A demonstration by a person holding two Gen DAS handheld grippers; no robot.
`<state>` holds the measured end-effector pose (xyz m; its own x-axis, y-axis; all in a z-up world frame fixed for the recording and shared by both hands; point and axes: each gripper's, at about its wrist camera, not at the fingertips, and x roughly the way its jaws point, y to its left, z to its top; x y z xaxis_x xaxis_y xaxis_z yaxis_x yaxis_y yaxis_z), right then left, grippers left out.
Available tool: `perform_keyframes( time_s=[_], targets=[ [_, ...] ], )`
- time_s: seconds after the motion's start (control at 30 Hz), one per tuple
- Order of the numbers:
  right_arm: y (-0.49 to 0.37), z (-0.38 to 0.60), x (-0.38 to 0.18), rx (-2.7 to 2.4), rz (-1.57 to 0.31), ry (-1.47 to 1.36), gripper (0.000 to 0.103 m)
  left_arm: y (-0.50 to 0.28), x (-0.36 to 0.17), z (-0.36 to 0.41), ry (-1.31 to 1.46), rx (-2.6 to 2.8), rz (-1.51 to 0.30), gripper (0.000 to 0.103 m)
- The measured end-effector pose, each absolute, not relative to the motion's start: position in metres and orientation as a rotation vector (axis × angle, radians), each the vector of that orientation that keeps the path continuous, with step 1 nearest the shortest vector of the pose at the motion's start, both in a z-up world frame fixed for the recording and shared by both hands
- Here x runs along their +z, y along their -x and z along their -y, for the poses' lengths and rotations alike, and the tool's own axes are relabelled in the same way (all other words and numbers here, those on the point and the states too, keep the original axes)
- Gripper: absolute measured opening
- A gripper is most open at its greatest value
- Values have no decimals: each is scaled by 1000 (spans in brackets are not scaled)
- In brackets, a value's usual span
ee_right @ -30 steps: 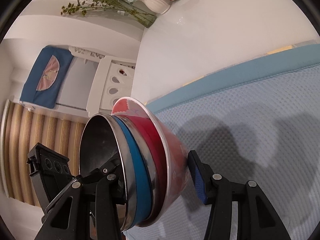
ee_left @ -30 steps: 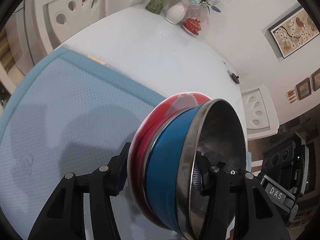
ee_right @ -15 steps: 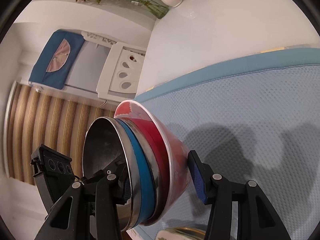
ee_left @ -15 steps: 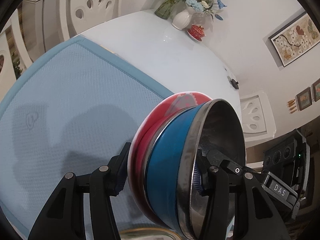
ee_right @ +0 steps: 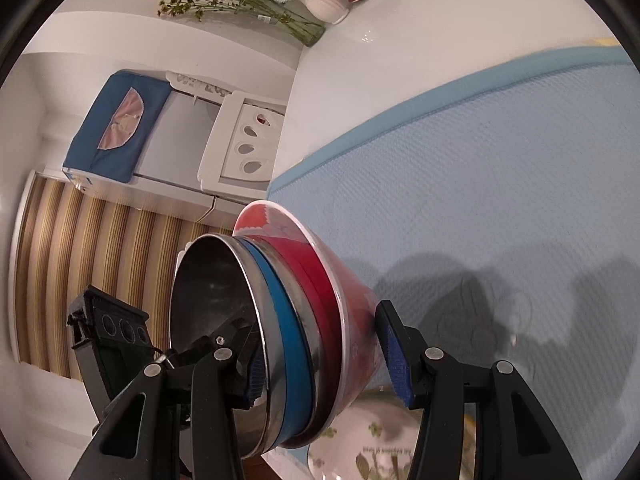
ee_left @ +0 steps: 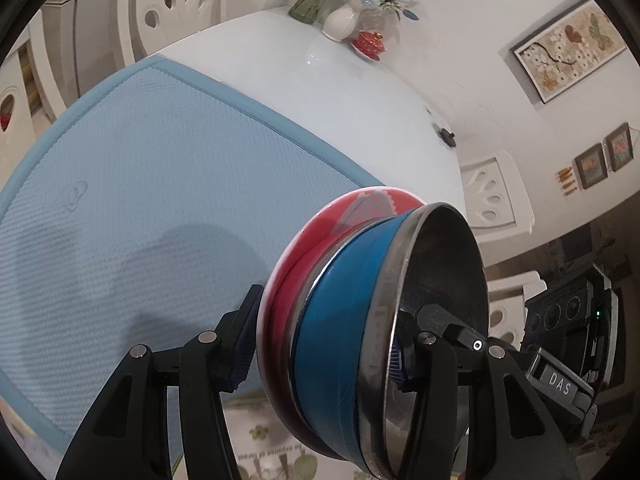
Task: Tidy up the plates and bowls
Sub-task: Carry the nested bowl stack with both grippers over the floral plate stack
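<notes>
Left wrist view shows the left tool (ee_left: pixel 320 356) pinching a nested stack of bowls (ee_left: pixel 372 320) through its wall: one finger sits against the outside of the red bowl (ee_left: pixel 288 288), the other reaches inside the steel bowl (ee_left: pixel 440 276), with a blue bowl (ee_left: pixel 336 312) sandwiched between. The stack is tipped on its side in the air, above the blue mat (ee_left: pixel 160 208) that covers the near part of the white counter (ee_left: pixel 340 92).

From the right wrist view, the right tool (ee_right: pixel 320 364) grips the same stack the same way, one pad inside the steel rim and one on the red outside, from the opposite side. So both tools are clamped on the bowls, neither spread free.

Judging by this, the bowls are already gathered into one stack, and what is left is to set them down somewhere. A plate with green leaf print (ee_right: pixel 368 444) peeks in at about 6 o'clock in both views, lying on the mat just below the stack; whether the bowls are meant to land on it I cannot tell.

Around them, at 12 to 1 o'clock on the far counter, stand a white vase (ee_left: pixel 340 22) of flowers, a glass vase (ee_left: pixel 310 8) and a small red dish (ee_left: pixel 370 44), well apart from the work. White chairs (ee_left: pixel 172 4) ring the counter. The mat itself looks bare, so nothing blocks a set-down, though the tilted stack could slip apart.
</notes>
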<state>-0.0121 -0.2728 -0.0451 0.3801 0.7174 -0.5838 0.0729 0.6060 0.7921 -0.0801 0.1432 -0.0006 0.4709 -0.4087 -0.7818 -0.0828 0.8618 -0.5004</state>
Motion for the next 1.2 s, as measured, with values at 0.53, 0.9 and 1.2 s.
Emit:
perform_keyframes(
  time_s=[0.53,0.9,1.2],
  targets=[
    [87,277,-38,433,-1126,-882,49,139,1,-141,509,-268,-1086,49],
    [118,273,-43,424,-1161,-872,49,172,-11,-141,530,-257,-1124,49],
    [135,270,-64,416,-1218,-878,49,183,-21,-140,506,-272,-1143,49]
  ],
)
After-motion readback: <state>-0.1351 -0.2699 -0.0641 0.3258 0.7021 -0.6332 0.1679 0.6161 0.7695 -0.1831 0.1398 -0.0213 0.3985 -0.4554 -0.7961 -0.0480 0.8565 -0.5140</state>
